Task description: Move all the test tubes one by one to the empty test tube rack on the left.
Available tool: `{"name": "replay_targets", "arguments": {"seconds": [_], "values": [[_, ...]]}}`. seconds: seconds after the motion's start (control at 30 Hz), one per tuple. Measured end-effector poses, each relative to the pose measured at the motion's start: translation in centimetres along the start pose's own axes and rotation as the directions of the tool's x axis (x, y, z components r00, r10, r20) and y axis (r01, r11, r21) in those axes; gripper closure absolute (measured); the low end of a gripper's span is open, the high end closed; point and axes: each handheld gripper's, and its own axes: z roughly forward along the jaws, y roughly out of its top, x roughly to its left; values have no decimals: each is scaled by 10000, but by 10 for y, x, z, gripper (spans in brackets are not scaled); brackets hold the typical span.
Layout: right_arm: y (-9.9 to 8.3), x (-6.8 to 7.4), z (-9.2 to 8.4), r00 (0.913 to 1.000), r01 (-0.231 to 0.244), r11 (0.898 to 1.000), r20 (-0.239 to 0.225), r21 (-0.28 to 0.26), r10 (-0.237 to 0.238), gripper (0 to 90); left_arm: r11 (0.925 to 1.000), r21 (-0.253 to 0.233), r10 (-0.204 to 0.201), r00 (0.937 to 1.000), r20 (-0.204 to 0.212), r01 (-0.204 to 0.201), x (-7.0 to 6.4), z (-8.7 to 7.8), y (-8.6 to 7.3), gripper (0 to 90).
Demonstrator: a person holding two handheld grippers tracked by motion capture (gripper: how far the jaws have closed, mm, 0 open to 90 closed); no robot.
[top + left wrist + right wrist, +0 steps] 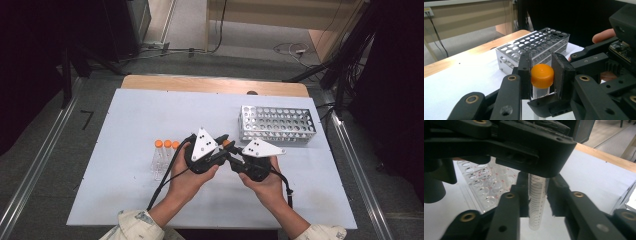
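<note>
A clear graduated tube (537, 202) with an orange cap (542, 75) is held upright between both grippers above the middle of the white board (130, 115). My left gripper (542, 67) is shut on the orange cap, with a pad against each side. My right gripper (538, 185) is shut on the tube's clear body just below, under the left gripper's black frame. In the high view the left gripper (222, 143) and the right gripper (231, 150) meet tip to tip around the cap (226, 143).
A metal tube rack (277, 124) with many empty holes stands at the back right, just beyond the grippers. A clear plastic rack (161, 160) holding three orange-capped tubes (167, 144) lies to the left. The wooden table edge (215, 84) runs behind the board.
</note>
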Motion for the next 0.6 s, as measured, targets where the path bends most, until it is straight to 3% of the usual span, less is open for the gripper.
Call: {"name": "replay_targets", "arguments": {"seconds": [0.1,0.27,0.6], "values": [[1,2,0,10000,-15,10000,-42,-52,15,465,10000,-25,-18,10000,34,18,2,-3,2,713],[-2,-2,-5,9995,-158,9994,254,-299,165,292,9997,-211,-134,9997,-225,129,14,-17,8,714],[-22,-20,-14,9948,-654,9978,785,-67,657,231,9982,-494,-385,9965,-748,348,34,-41,13,713]]}}
